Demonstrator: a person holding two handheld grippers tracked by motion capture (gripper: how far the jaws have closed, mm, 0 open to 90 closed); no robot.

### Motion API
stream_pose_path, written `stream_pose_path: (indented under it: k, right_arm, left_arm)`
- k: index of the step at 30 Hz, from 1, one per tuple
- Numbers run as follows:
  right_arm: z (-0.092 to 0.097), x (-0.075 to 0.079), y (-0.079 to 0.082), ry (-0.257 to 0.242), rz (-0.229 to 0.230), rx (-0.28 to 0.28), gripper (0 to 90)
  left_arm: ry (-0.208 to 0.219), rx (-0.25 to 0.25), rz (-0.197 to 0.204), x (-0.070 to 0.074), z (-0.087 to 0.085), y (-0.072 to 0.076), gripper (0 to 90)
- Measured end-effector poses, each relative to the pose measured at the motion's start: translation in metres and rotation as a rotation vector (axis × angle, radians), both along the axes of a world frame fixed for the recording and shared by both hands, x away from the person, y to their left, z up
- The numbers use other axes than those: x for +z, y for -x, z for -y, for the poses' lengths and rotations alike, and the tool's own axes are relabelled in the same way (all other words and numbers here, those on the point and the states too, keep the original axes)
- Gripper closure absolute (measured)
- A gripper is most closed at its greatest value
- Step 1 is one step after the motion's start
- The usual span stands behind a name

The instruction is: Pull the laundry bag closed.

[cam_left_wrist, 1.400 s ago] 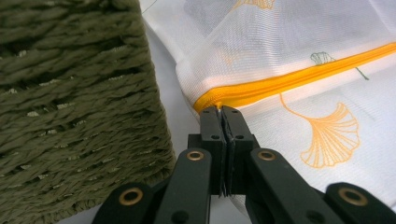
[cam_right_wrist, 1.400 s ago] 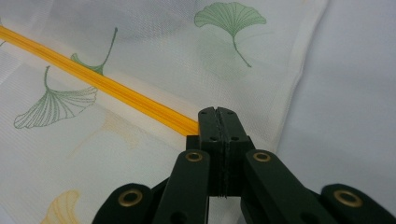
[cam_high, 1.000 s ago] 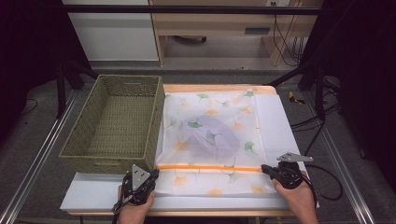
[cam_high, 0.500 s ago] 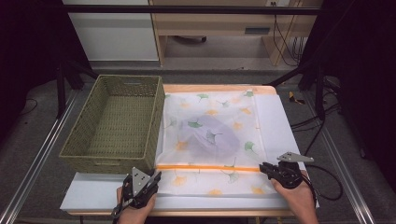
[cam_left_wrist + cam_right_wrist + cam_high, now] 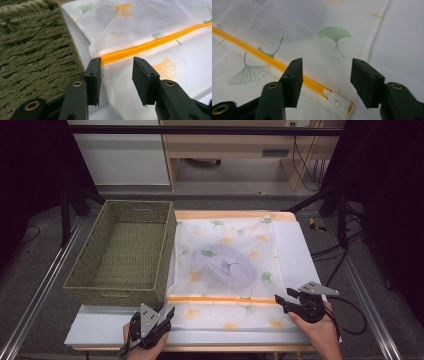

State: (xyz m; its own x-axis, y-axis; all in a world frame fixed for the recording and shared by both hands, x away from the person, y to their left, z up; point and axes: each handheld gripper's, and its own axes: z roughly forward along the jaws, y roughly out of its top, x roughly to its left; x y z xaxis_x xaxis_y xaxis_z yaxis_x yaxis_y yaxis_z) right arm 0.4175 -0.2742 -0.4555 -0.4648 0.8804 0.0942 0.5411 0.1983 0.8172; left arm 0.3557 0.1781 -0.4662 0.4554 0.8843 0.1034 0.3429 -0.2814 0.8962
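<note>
Left gripper (image 5: 116,75): jaws parted, holding nothing, poised just above the near left corner of a translucent white mesh laundry bag printed with green and orange ginkgo leaves (image 5: 155,32); the left end of the bag's orange zipper (image 5: 140,46) lies just beyond the left jaw. Right gripper (image 5: 325,80): jaws likewise apart and empty, straddling the zipper's right end, where a small white zipper pull tab (image 5: 335,98) lies flat on the fabric near the bag's right edge. In the high view, the left gripper (image 5: 162,316) and right gripper (image 5: 281,301) sit at the two near corners of the bag (image 5: 227,270), each held in a hand at the table's front edge. The bag lies spread flat on the white-topped table (image 5: 300,250), with a pale lilac item (image 5: 227,265) dimly visible inside it. A rectangular olive-green woven basket (image 5: 125,252), empty, stands to the left, its right wall touching the bag's left edge.
</note>
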Motion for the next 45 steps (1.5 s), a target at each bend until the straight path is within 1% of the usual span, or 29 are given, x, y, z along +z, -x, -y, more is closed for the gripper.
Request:
stream_pose_path:
  k: [1,3,7,11,12,14,15,17,20,21,22,23,24,26,27,29,31,32,33,34,36,38,39,42,43,45]
  right_arm:
    - [-0.001,0.001,0.0,0.008,0.019,-0.006,36.1]
    - [-0.002,0.003,0.0,0.019,0.04,-0.011,30.3]
    - [-0.005,0.011,0.0,0.027,0.091,-0.028,20.4]
    - [-0.008,0.022,0.001,0.017,0.135,-0.041,13.6]
    - [-0.01,0.026,0.001,0.02,0.153,-0.04,11.6]
    - [-0.012,0.033,0.002,0.011,0.186,-0.04,9.6]
    - [-0.013,0.036,0.002,0.005,0.194,-0.039,8.6]
    - [-0.016,0.044,0.002,-0.001,0.218,-0.03,8.2]
    - [-0.021,0.054,0.001,0.014,0.241,-0.028,8.2]
    - [-0.024,0.059,0.0,0.019,0.256,-0.026,8.2]
    - [-0.026,0.063,0.0,0.02,0.269,-0.023,8.2]
    - [-0.027,0.066,-0.001,0.021,0.278,-0.021,8.2]
    - [-0.028,0.071,-0.001,0.022,0.297,-0.026,8.4]
    - [-0.03,0.077,-0.002,0.022,0.32,-0.033,8.8]
    - [-0.03,0.08,-0.003,0.025,0.331,-0.038,9.0]
    - [-0.03,0.085,-0.004,0.028,0.346,-0.044,9.0]
    - [-0.028,0.09,-0.006,0.03,0.366,-0.052,9.3]
    - [-0.027,0.091,-0.006,0.028,0.368,-0.053,9.3]
    - [-0.026,0.092,-0.006,0.029,0.373,-0.057,9.3]
    - [-0.024,0.094,-0.007,0.035,0.381,-0.062,9.3]
    - [-0.022,0.095,-0.008,0.034,0.381,-0.074,9.5]
    - [-0.018,0.095,-0.009,0.036,0.382,-0.083,9.5]
    - [-0.016,0.094,-0.01,0.036,0.382,-0.088,9.5]
    - [-0.011,0.09,-0.013,0.04,0.373,-0.102,9.4]
    - [-0.009,0.088,-0.014,0.045,0.372,-0.106,9.4]
    - [-0.006,0.085,-0.016,0.046,0.359,-0.117,9.5]
  left_arm:
    - [0.001,-0.004,0.003,0.001,0.0,0.001,56.6]
    - [0.002,-0.011,0.011,0.003,0.001,0.002,55.0]
    - [0.008,-0.028,0.022,0.01,0.004,0.005,51.0]
    - [0.015,-0.054,0.038,0.021,0.008,0.006,43.7]
    - [0.015,-0.059,0.04,0.024,0.009,0.006,41.0]
    - [0.02,-0.073,0.041,0.031,0.011,0.004,36.2]
    - [0.014,-0.082,0.041,0.034,0.012,0.003,33.1]
    - [0.019,-0.092,0.044,0.041,0.013,0.001,26.7]
    - [0.026,-0.109,0.033,0.053,0.015,-0.004,18.7]
    - [0.032,-0.113,0.031,0.057,0.014,-0.005,16.4]
    - [0.039,-0.11,0.038,0.06,0.014,-0.005,15.6]
    - [0.04,-0.113,0.053,0.065,0.012,-0.006,14.9]
    - [0.044,-0.115,0.058,0.069,0.01,-0.006,13.6]
    - [0.052,-0.126,0.053,0.074,0.006,-0.009,11.1]
    - [0.062,-0.121,0.063,0.079,0.002,-0.01,11.0]
    - [0.061,-0.112,0.079,0.085,-0.005,-0.012,10.7]
    - [0.076,-0.1,0.091,0.093,-0.014,-0.015,9.7]
    - [0.075,-0.097,0.097,0.097,-0.018,-0.017,9.5]
    - [0.085,-0.086,0.109,0.101,-0.023,-0.019,9.4]
    - [0.086,-0.083,0.112,0.104,-0.027,-0.02,9.2]
    - [0.088,-0.074,0.117,0.11,-0.036,-0.023,8.3]
    - [0.104,-0.062,0.124,0.113,-0.044,-0.026,8.2]
    - [0.101,-0.057,0.122,0.114,-0.048,-0.027,8.0]
    - [0.112,-0.044,0.12,0.115,-0.059,-0.032,7.6]
    - [0.112,-0.036,0.123,0.115,-0.063,-0.034,7.5]
    - [0.11,-0.025,0.116,0.114,-0.071,-0.038,7.4]
